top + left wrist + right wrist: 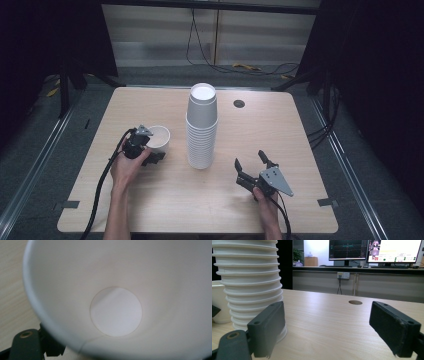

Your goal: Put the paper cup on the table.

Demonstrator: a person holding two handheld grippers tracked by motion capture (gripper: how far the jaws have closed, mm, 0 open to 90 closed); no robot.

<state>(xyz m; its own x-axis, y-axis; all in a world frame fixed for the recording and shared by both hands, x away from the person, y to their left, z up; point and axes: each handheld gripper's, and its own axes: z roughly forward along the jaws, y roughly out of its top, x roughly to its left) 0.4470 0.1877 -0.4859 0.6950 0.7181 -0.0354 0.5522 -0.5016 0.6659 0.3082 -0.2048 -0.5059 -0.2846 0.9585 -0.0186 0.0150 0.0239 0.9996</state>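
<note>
Gripping the single cup point(159, 138) by its near rim, left gripper point(148, 156) with jaws clamped on the wall, cup standing on the desk point(280, 135) left of the cup stack point(202, 127). Right gripper point(252, 167) idle, jaws wide apart. Probably next: lifting straight, without crushing the rim.

The cup point(159, 137) is white paper, upright and empty, mouth up, on the left half of the table, well left of the stack point(202, 127). In the left gripper view its inside point(117, 285) shows plain white with a round flat bottom and a thin side seam near the rim. The stack is a tall column of nested white cups, standing mouth up near the table's middle, its ribbed rims point(249, 282) layered one above another.
</note>
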